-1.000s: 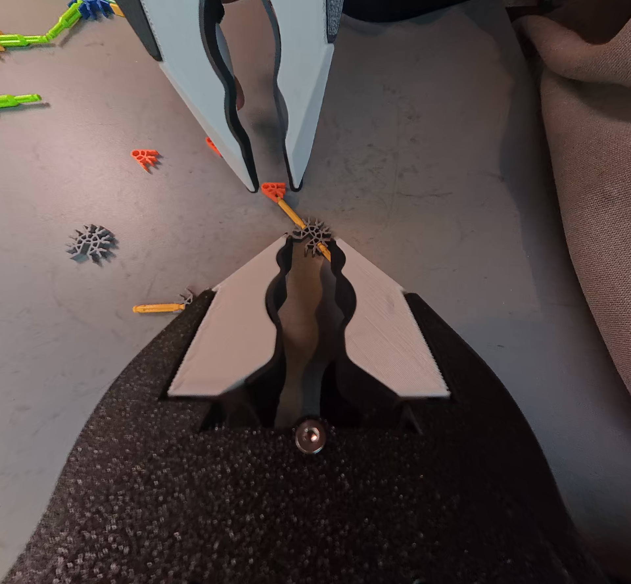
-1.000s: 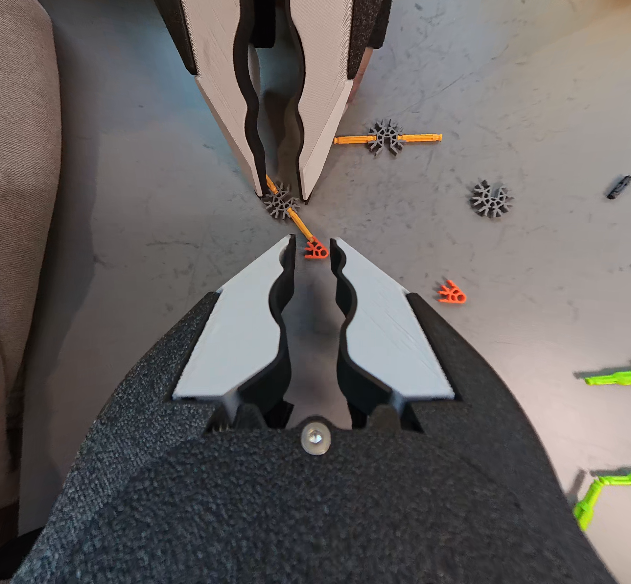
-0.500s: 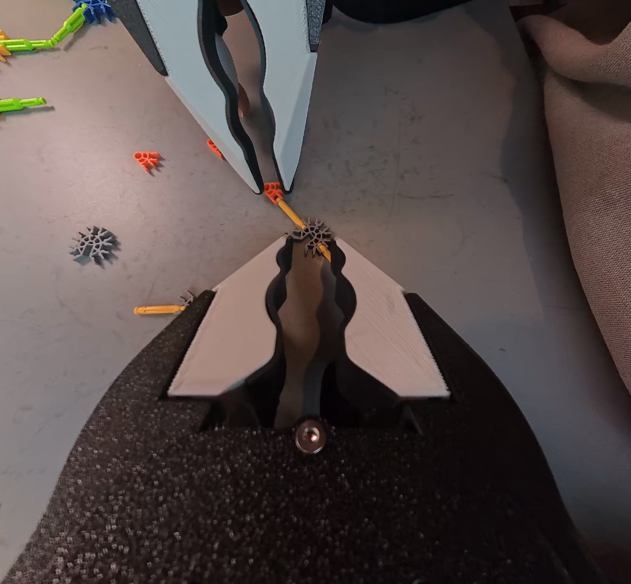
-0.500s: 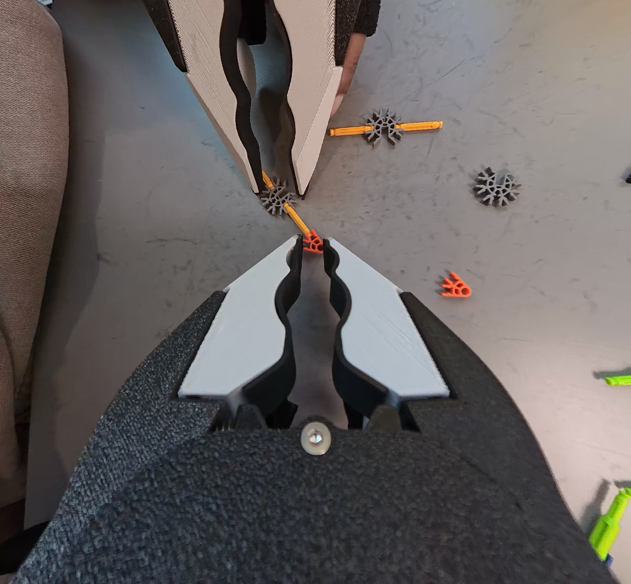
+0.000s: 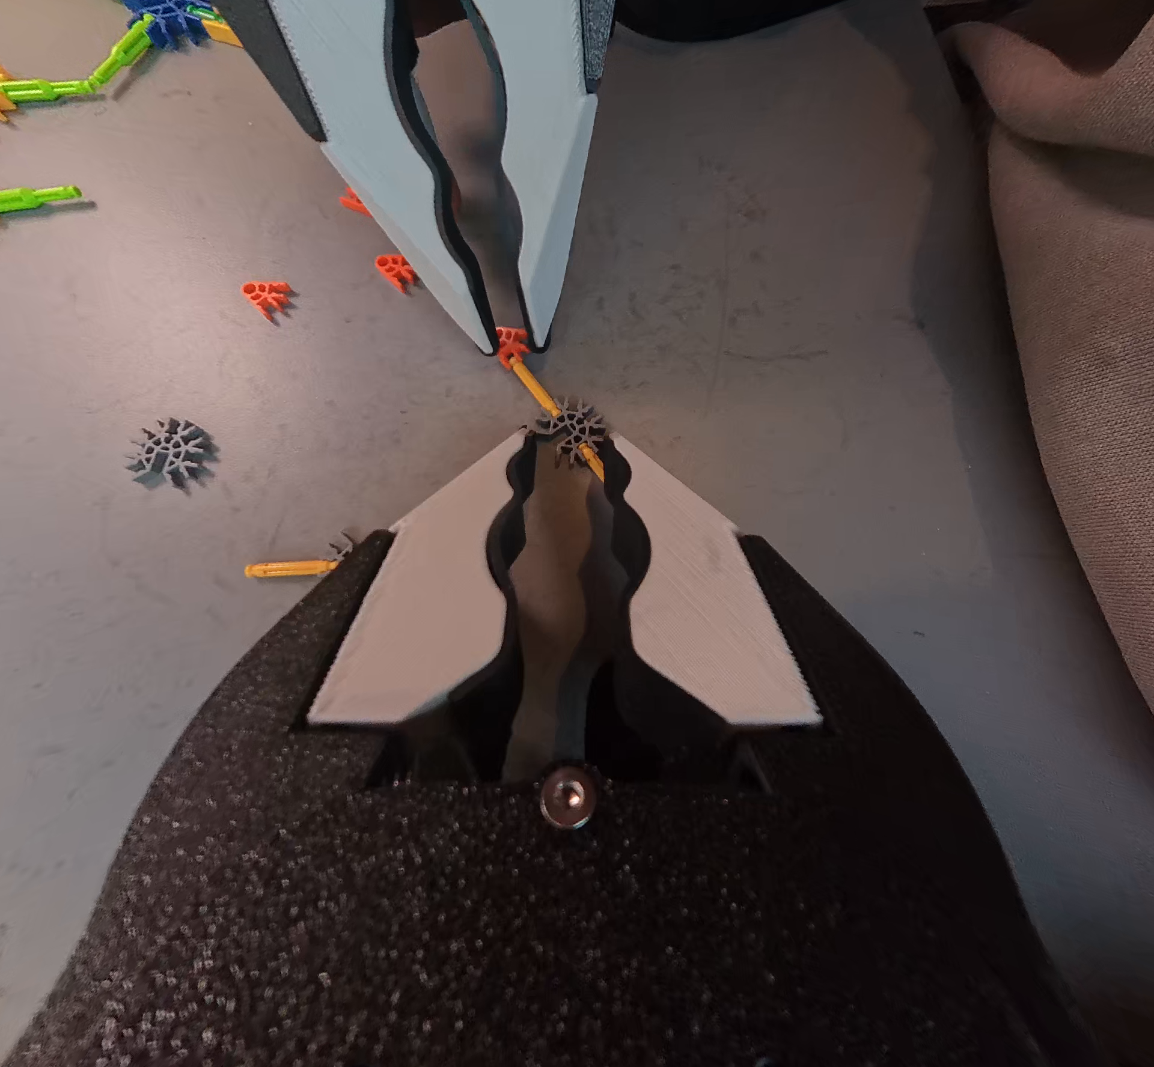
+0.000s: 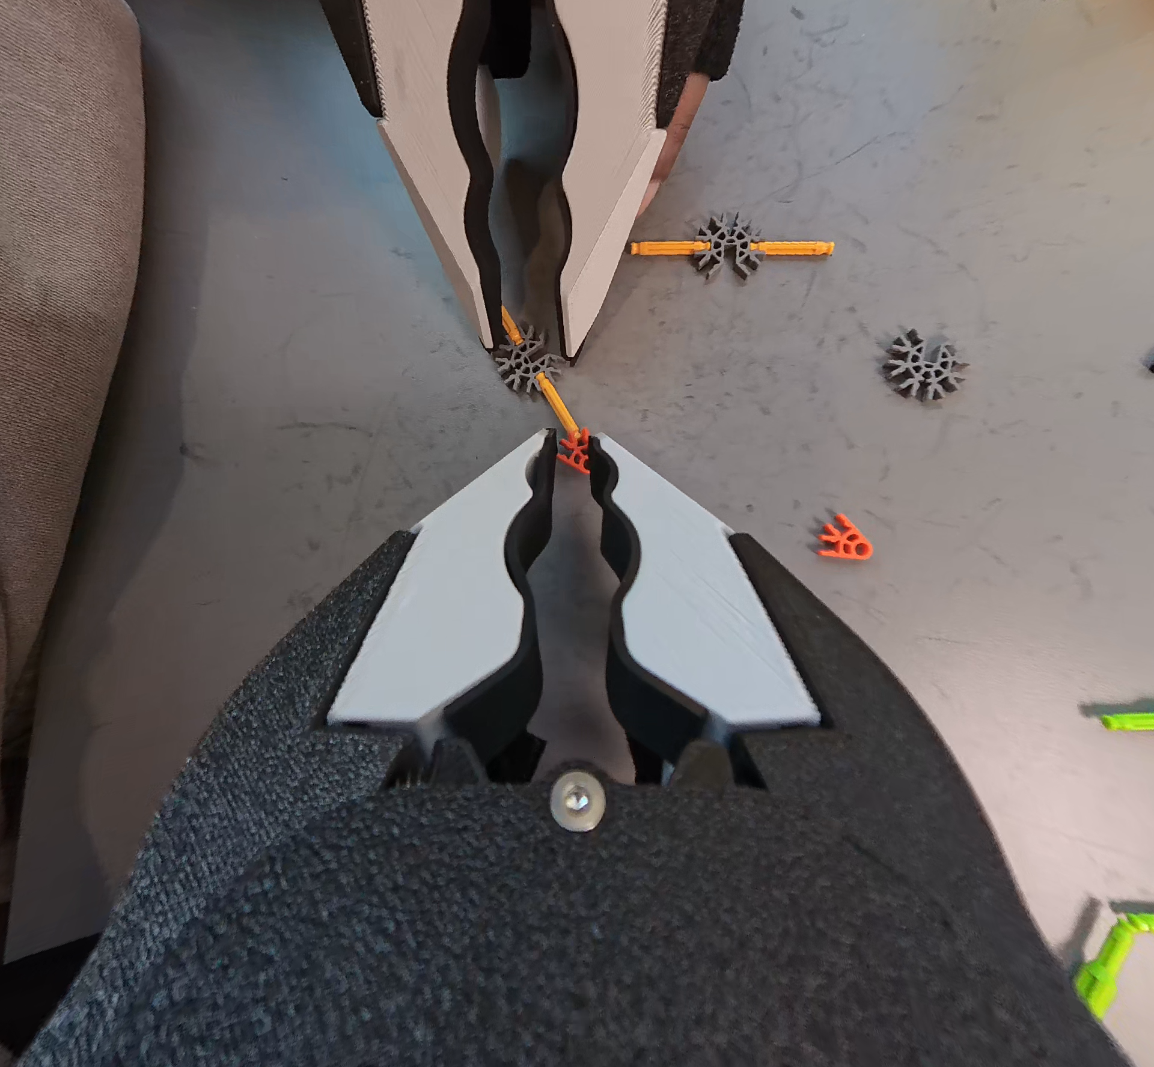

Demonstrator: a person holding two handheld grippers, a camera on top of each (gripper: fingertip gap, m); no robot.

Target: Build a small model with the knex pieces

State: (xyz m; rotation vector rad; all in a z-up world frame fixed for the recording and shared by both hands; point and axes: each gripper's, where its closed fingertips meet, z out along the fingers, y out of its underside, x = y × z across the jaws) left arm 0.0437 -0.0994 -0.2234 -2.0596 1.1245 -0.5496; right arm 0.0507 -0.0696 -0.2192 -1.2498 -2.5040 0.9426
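Observation:
A grey snowflake connector (image 5: 574, 428) with a short yellow rod (image 5: 531, 381) through it lies on the grey tabletop (image 5: 749, 288). An orange fan connector (image 5: 512, 341) sits on the rod's far end. My left gripper (image 5: 567, 433) is shut on the grey connector, tips low at the table. My right gripper (image 6: 571, 438) faces it and is shut on the orange connector (image 6: 574, 451). In the right wrist view the left gripper (image 6: 532, 347) comes in from the top, with the grey connector (image 6: 527, 360) and the rod (image 6: 559, 406) between the two grippers.
Loose parts lie about: a grey connector (image 6: 924, 366), an orange connector (image 6: 843, 541), a grey connector with two yellow rods (image 6: 730, 247), green rods (image 6: 1111, 962), and a blue connector with green rods (image 5: 165, 13). A beige cushion (image 5: 1074, 288) borders the table. Only a small space, under 4 cm, lies between the two pairs of fingers.
My right gripper's jaws have narrowed and closed onto the orange connector at the rod's end. My left gripper has kept still on the grey connector.

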